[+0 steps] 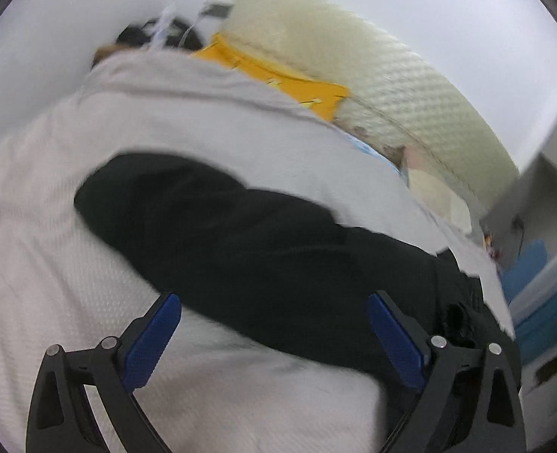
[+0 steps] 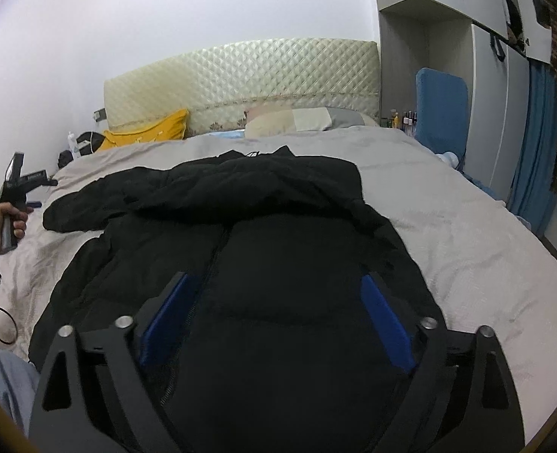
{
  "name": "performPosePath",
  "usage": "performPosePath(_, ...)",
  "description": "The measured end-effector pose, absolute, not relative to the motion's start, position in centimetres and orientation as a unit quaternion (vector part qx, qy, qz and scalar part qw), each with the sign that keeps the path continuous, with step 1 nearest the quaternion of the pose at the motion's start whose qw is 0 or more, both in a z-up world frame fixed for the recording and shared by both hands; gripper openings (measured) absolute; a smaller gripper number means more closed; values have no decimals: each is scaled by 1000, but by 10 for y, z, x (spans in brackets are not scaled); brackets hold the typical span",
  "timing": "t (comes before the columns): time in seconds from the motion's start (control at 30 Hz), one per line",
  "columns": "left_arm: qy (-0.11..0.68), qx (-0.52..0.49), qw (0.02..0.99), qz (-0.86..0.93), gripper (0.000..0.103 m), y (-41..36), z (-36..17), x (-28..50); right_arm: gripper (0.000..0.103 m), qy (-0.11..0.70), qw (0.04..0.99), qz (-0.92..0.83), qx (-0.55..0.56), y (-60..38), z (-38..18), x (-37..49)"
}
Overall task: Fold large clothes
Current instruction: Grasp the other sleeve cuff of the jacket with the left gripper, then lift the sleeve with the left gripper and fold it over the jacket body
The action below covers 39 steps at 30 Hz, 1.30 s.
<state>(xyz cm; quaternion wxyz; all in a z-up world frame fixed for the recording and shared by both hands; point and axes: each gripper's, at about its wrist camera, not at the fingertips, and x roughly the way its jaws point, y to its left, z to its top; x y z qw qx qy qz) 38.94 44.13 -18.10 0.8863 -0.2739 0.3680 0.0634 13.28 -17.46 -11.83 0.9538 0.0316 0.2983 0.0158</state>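
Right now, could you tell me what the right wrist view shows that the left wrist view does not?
Only the right wrist view shows the whole black jacket with its zipper, the patchwork pillow, and the left hand gripping its tool. Only the left wrist view shows one jacket sleeve close up. Both share the grey bedspread, yellow pillow, quilted headboard, and open jaws.

Black on pale grey

My black jacket [image 2: 278, 249] lies on pale grey bedding [image 2: 448, 226]; cream diamond-quilted headboard [image 2: 240, 71], yellow pillow [image 2: 146, 134].
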Motion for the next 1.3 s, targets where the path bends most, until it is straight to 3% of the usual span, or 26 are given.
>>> performPosePath(0.3,370,-396,839,49,96,517,-283,411,100,324,946,29,8,-131,-125,169)
performPosePath(0.5,311,-429,846,59,95,545,-298,428,100,348,937,11,4,-127,-137,190)
performPosePath(0.6,301,-431,848,69,80,553,-299,439,100,360,933,-5,13,-132,-142,198)
performPosePath(0.73,294,-452,839,65,37,560,-304,443,100,367,929,-14,36,-139,-144,201)
performPosePath(0.83,291,-431,851,74,19,560,-290,439,100,359,933,-12,38,-138,-137,197)
performPosePath(0.9,289,-408,862,85,15,555,-274,431,100,350,936,-11,34,-137,-131,194)
performPosePath(1.3,249,-288,918,112,11,498,-122,386,103,319,947,14,34,-149,-108,166)
